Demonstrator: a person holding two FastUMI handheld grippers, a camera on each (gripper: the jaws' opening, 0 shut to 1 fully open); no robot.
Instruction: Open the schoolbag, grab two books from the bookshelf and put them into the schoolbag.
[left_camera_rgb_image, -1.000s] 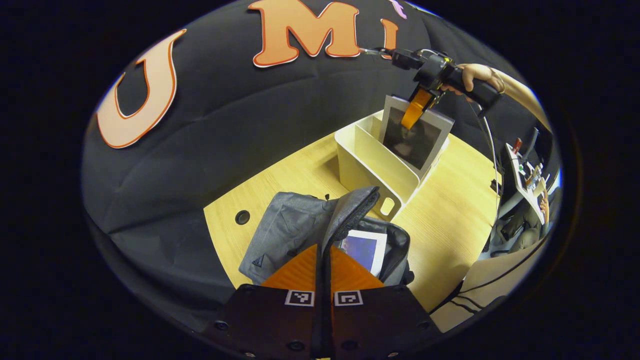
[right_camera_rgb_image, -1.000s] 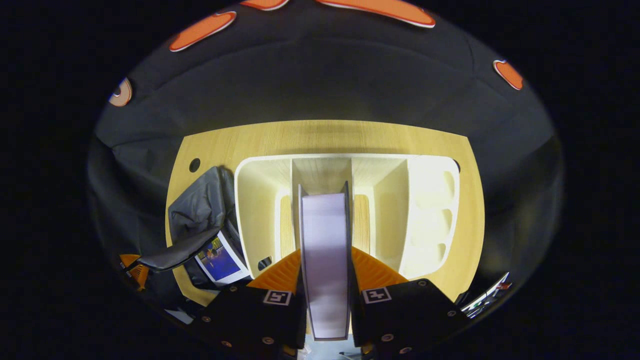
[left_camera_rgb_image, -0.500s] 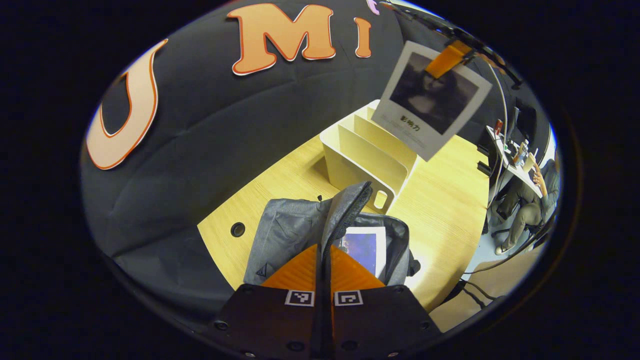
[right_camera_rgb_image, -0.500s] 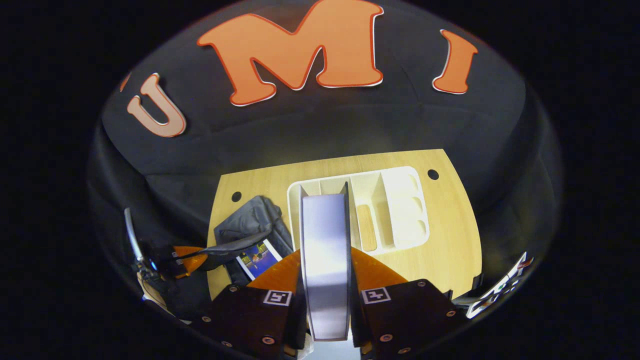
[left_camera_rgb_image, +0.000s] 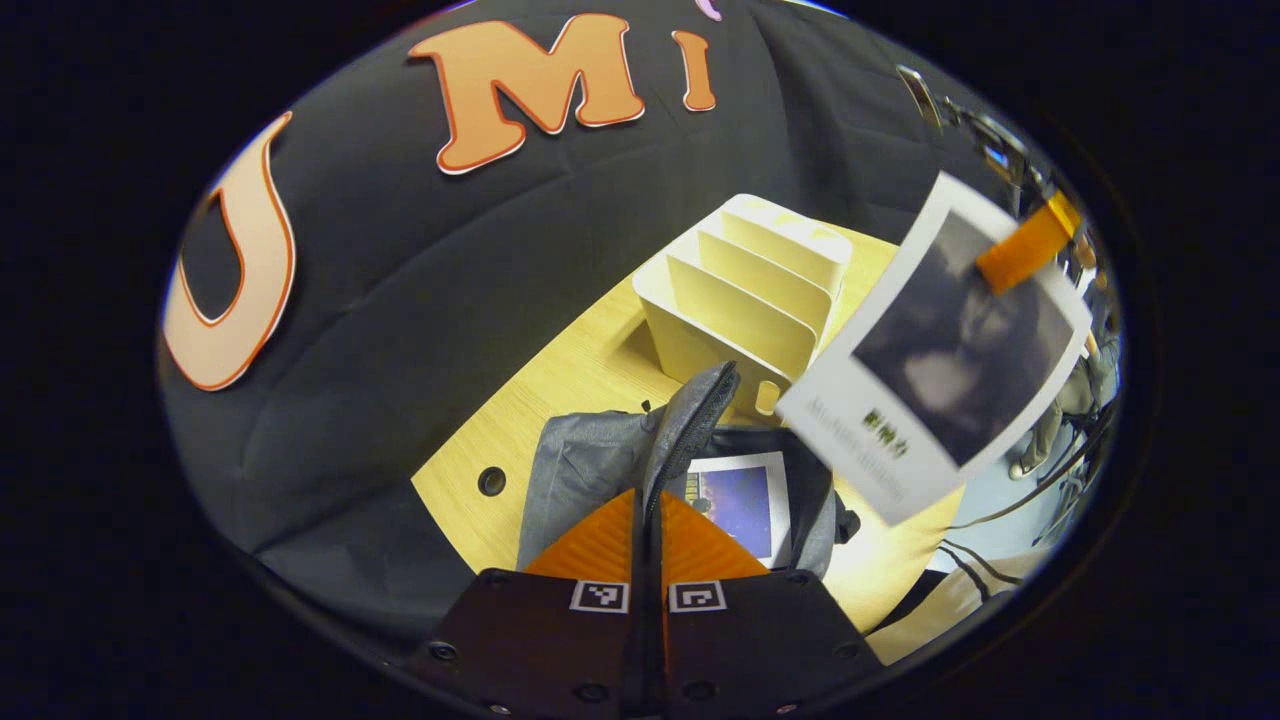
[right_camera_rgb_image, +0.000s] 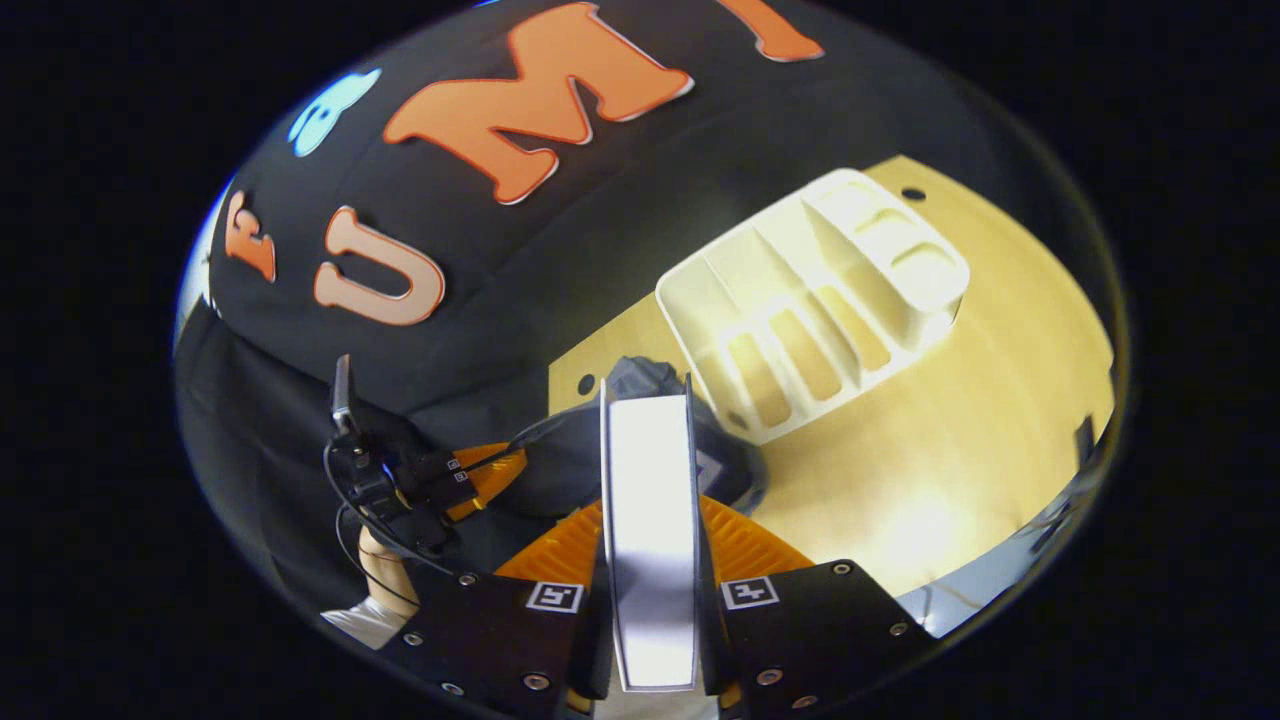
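The grey schoolbag (left_camera_rgb_image: 580, 465) lies open on the wooden table (left_camera_rgb_image: 560, 370), with a blue-covered book (left_camera_rgb_image: 740, 500) inside it. My left gripper (left_camera_rgb_image: 648, 495) is shut on the bag's raised flap (left_camera_rgb_image: 695, 410) and holds it up. A second book (left_camera_rgb_image: 950, 350), white with a dark portrait cover, hangs tilted in the air to the right of the bag's opening. In the right gripper view my right gripper (right_camera_rgb_image: 650, 505) is shut on that book (right_camera_rgb_image: 650, 480), seen edge-on above the schoolbag (right_camera_rgb_image: 640, 380). The left gripper (right_camera_rgb_image: 480, 470) shows there at the left, beside the bag.
The white bookshelf (left_camera_rgb_image: 750, 290) with several dividers stands on the table behind the bag, also seen as the bookshelf (right_camera_rgb_image: 820, 300) from above. A hand (right_camera_rgb_image: 385, 570) holds the left gripper. Bare table (right_camera_rgb_image: 950, 420) lies right of the bag.
My right gripper has carried the portrait book up out of the bookshelf and across toward the bag, tilting it. The left gripper still holds the flap up.
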